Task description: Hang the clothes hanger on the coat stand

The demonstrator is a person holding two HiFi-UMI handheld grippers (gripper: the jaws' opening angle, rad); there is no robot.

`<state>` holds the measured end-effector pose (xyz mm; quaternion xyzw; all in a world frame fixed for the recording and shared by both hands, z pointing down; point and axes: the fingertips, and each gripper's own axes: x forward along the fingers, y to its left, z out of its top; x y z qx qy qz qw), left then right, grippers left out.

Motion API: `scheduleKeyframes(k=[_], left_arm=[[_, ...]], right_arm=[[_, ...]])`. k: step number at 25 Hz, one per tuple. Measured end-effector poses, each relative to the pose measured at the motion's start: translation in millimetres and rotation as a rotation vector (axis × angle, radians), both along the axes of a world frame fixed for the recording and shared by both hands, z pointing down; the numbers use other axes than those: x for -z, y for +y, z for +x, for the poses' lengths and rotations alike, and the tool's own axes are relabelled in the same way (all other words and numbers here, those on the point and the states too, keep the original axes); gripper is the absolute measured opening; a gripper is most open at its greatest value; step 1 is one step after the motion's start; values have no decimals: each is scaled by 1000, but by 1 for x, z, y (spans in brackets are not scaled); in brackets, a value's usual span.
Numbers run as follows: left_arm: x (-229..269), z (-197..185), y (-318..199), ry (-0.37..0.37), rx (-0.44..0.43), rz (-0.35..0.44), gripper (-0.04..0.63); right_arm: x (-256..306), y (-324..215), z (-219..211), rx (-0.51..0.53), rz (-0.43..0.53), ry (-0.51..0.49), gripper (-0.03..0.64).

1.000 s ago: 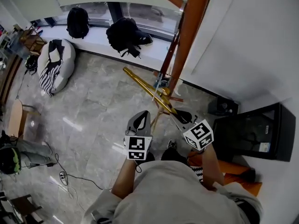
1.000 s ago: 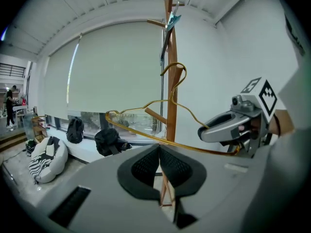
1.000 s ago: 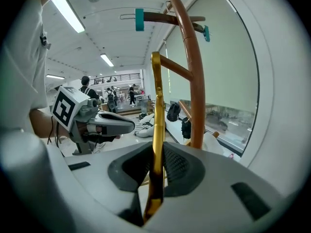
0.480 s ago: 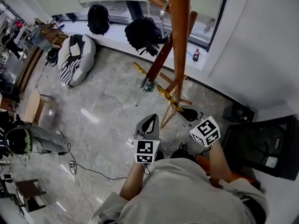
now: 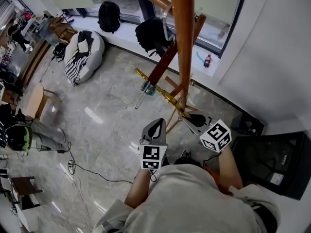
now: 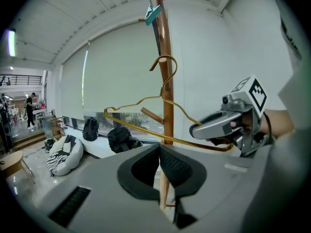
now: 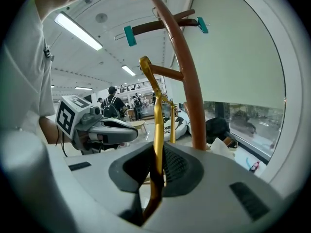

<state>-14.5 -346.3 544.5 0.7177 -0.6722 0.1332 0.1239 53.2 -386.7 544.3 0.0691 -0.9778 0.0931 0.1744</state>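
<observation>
The gold wire hanger (image 5: 160, 89) runs from my right gripper (image 5: 197, 120) up along the floor side of the wooden coat stand (image 5: 183, 33). In the right gripper view the hanger (image 7: 158, 125) stands upright between the pads, which have just been closing and grip its end. Beside it rises the coat stand (image 7: 187, 81). The left gripper view shows the hanger's hook (image 6: 167, 62) close to the stand's pole (image 6: 166, 86), below the pegs, and the right gripper (image 6: 223, 125) holding the hanger's right corner. My left gripper (image 5: 154, 129) is shut and empty, left of the stand.
Two black backpacks (image 5: 109, 16) (image 5: 150, 33) sit on the window ledge, with a bean bag (image 5: 83, 52) on the floor. A black cabinet (image 5: 272, 164) stands at the right by the white wall. A cable (image 5: 87, 174) lies on the floor. Teal clips (image 7: 129, 35) hang on the upper pegs.
The head view has swung so the stand's pole now fills the upper middle. The right gripper has tilted with the hanger still in it. The left gripper has shifted slightly.
</observation>
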Motion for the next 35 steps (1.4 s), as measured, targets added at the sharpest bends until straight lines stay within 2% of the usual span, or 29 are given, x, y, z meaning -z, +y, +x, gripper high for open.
scheduleKeyframes(k=[3,12,26,35], left_arm=[[-1,4,-1,1,11,1,11],[2,6,0,-15,30,-1,11],[-2,10,-1,-26,21,-14,11],[-5,9,-3,-7,-8,-10,11]], right_arm=[[-4,-4,2,6,-5,9,37],[-17,-12,4,-35,-124,-24,37],[-29,-21,9,-65,-125,-11,37],[-30,-24,13,-90,-41,48,38]])
